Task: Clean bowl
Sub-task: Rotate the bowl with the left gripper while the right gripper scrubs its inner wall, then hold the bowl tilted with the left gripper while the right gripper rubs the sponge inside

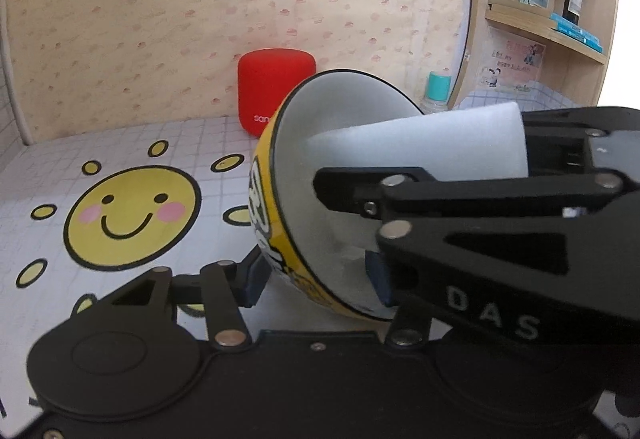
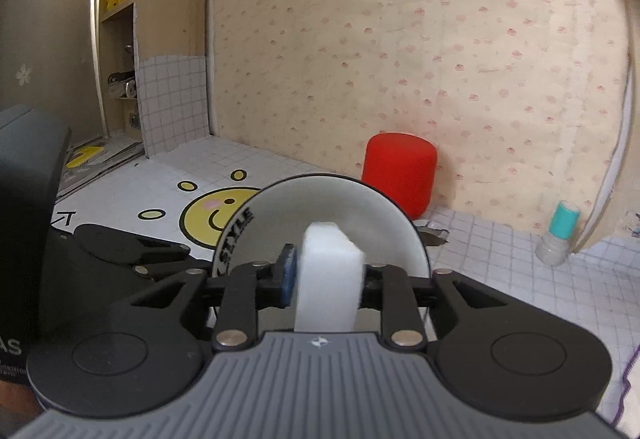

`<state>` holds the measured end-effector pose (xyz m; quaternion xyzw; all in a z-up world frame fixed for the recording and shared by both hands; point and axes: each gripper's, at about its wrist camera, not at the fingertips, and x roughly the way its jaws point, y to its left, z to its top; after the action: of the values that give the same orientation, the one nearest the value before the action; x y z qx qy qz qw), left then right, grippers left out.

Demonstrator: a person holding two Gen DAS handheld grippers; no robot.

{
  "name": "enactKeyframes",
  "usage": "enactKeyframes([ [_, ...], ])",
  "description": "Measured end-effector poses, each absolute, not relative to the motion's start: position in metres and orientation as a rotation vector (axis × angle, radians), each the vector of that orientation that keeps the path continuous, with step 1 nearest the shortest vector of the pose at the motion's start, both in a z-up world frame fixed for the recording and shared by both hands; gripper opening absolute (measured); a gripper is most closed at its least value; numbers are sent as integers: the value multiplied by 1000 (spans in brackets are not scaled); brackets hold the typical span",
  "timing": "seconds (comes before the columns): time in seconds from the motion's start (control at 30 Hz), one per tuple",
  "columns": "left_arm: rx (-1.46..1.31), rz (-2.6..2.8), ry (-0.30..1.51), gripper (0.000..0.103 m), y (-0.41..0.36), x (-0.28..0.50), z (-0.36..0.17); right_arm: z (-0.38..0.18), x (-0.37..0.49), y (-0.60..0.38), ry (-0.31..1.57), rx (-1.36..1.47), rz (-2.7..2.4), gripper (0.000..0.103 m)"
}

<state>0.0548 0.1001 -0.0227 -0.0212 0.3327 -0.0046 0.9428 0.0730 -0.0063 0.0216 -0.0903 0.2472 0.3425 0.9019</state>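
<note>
Bowl [image 1: 320, 175] rim is clamped between the left gripper [image 1: 316, 279] pads, the yellow-sided dish held tilted on edge above the sun-face tablecloth [image 1: 132, 215]. White sponge [image 2: 328, 271] is pinched in the right gripper [image 2: 328, 279] and pressed into the white interior, near a red speaker [image 2: 400, 171].

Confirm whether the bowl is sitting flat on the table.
No, the bowl is tipped on its side, its wall pinched by the left tongs.

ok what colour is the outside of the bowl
Yellow with black-and-white lettering; the bowl shows it best in the left wrist view.
</note>
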Motion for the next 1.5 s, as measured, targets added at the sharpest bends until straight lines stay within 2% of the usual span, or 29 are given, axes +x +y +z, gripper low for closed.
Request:
enactKeyframes([
  [0.07,-45,-3,678,54,101,53,-23,23,70,-7,511,-185,712,44],
  [0.3,-39,17,675,54,99,48,-22,26,59,-9,510,-177,724,43],
  [0.37,-43,19,674,54,100,47,-22,27,55,-11,505,-174,728,38],
  [0.43,-59,19,675,54,102,46,-23,27,53,-12,502,-175,732,23],
  [0.47,-65,20,675,54,103,46,-23,27,53,-11,502,-175,733,21],
  [1.4,-97,33,667,54,106,35,-23,29,70,-2,491,-107,716,21],
  [1.47,-102,32,667,57,108,35,-23,29,70,-2,492,-103,715,21],
  [1.5,-104,38,668,61,109,36,-23,29,70,-2,492,-101,715,21],
])
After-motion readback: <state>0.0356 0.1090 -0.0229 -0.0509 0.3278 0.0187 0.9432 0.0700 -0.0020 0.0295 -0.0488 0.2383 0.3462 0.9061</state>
